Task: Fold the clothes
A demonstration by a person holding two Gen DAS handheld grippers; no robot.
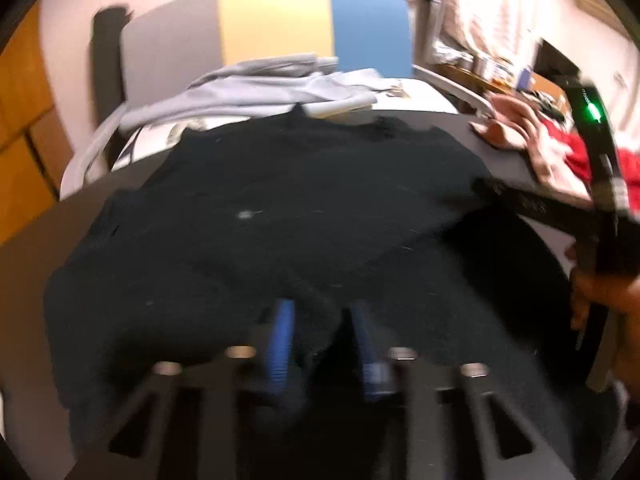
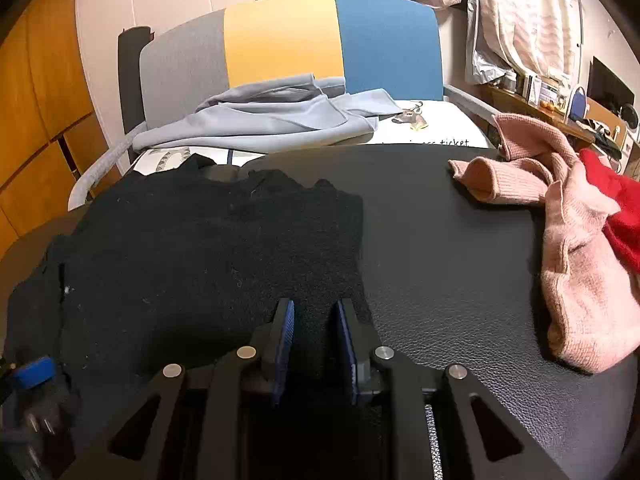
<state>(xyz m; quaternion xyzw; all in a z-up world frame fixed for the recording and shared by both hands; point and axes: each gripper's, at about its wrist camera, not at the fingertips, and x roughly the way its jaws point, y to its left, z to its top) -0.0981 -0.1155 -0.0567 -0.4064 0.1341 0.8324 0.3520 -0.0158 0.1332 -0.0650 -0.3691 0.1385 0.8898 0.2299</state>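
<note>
Landmark: black garment, one, spread flat on the dark leather-textured worktop.

- Black garment: covers the left portion of the worktop as the right wrist view shows it; its far edge reaches the worktop's far rim, its right edge runs roughly straight toward the camera, and its left part hangs off or bunches at the worktop's left rim.
- Open room: right of the black garment lies a broad bare strip of worktop, running from the near edge to the far rim.
- Pink knitted garment: one, crumpled, well apart to the right of the black garment, beyond the bare strip.
- Red garment: one, partly under the pink one, at the worktop's right edge.
- Grey-blue garment: one, loosely heaped beyond the black garment's far edge, on a chair with a grey, yellow and blue back.
- Left gripper: fingers narrow, black fabric bunched between them at the garment's near edge; the view is blurred.
- Right gripper: fingers narrow, near right corner of the black garment between them; whether the pads press it cannot be told.
- Grippers counted: two. Garments counted: four.
</note>
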